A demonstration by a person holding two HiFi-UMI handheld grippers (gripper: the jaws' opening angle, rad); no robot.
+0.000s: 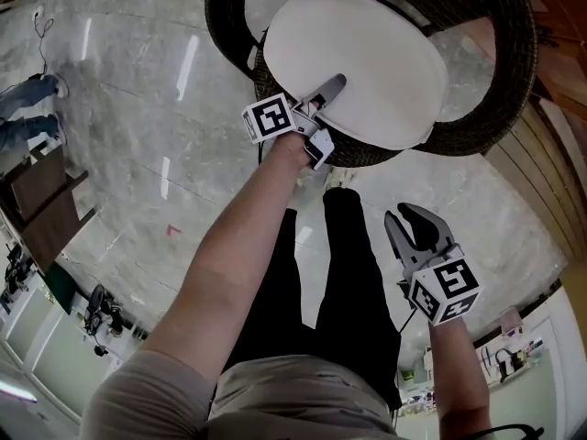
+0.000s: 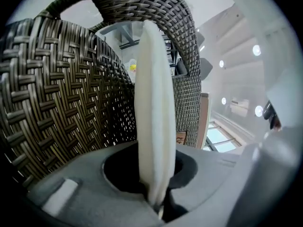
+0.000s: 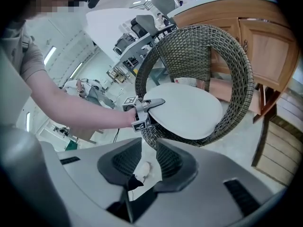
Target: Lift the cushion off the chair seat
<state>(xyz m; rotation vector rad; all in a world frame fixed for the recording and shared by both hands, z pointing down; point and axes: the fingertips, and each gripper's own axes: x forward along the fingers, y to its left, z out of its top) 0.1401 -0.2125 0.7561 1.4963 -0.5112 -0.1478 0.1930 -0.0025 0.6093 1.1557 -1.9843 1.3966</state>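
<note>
- Your left tongs are clamped on the near edge of the cushion. In the left gripper view the pale rim is pinched deep btw the jaws, so the bite looks secure.
- Right tongs: jaws a little apart, nothing btw them. They hang over the floor by your leg, well apart from the chair.
- The cushion lies on the seat, inside the wicker ring of the chair's back & arms. Can't tell if the near edge has cleared the seat yet.
- Relative to the tongs: the left pair has one jaw on top of the cushion & one under it, at the front-left edge. The rest of the cushion spreads away from you toward the backrest. The right pair points at it from a distance, w/ no contact.
- For the lift, hold the squeeze firm. It's a one-sided grip on a soft pad, so the free side will prob. droop & drag.
- Raise it up first, then draw it toward you, so the far edge doesn't catch on the wicker back.
- Go slow, b/c a jerk could pull the rim out of the jaws.
- If it sags badly, I'd bring the right tongs onto the near edge on the opposite side & lift w/ both.
</note>
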